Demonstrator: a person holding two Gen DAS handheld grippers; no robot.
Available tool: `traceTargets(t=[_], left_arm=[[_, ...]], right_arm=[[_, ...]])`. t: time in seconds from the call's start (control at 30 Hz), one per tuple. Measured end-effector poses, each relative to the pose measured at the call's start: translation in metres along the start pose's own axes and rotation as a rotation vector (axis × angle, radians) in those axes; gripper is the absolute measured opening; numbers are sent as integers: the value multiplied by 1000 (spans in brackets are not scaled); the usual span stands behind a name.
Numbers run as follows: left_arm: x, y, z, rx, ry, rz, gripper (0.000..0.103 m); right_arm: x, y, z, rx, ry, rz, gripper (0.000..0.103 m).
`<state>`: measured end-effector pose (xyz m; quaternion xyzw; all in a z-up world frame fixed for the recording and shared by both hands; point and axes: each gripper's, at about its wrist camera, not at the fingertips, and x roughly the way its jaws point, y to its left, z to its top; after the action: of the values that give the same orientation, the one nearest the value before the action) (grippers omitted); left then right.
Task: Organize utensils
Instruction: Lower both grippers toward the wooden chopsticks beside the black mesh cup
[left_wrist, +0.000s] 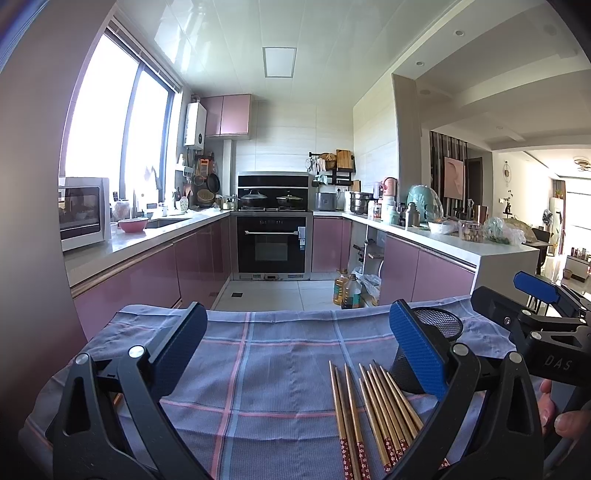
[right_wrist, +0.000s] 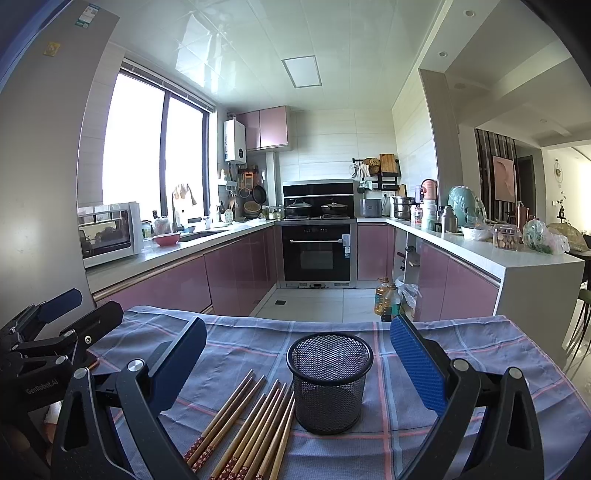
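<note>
Several wooden chopsticks (right_wrist: 251, 424) with red patterned ends lie loose on a blue checked cloth (right_wrist: 443, 350). A black mesh holder (right_wrist: 328, 380) stands upright and empty just right of them. My right gripper (right_wrist: 299, 365) is open and empty, its fingers wide either side of the holder and above the cloth. My left gripper (left_wrist: 299, 347) is open and empty over the cloth; the chopsticks (left_wrist: 373, 410) lie by its right finger, which partly hides the holder (left_wrist: 439, 325). The right gripper (left_wrist: 546, 314) shows at the right edge of the left wrist view.
The cloth (left_wrist: 258, 369) covers a small table whose far edge drops to the kitchen floor. Oil bottles (right_wrist: 386, 299) stand on the floor beyond. Pink cabinets, an oven (right_wrist: 317, 251) and cluttered counters surround the room. My left gripper (right_wrist: 48, 332) shows at the left.
</note>
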<state>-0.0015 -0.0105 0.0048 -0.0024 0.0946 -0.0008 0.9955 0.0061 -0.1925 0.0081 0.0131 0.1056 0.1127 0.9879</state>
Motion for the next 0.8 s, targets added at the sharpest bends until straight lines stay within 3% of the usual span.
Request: traceTargets(t=[0.4, 0.67, 0.8], left_arm=[[14, 1, -3, 3, 56, -12, 97], [63, 6, -27, 26, 296, -71, 97], [90, 10, -45, 21, 415, -96, 97]], right_arm=[[3, -6, -2, 11, 38, 15, 96], [28, -14, -28, 19, 245, 55, 95], [49, -15, -48, 35, 382, 82, 82]])
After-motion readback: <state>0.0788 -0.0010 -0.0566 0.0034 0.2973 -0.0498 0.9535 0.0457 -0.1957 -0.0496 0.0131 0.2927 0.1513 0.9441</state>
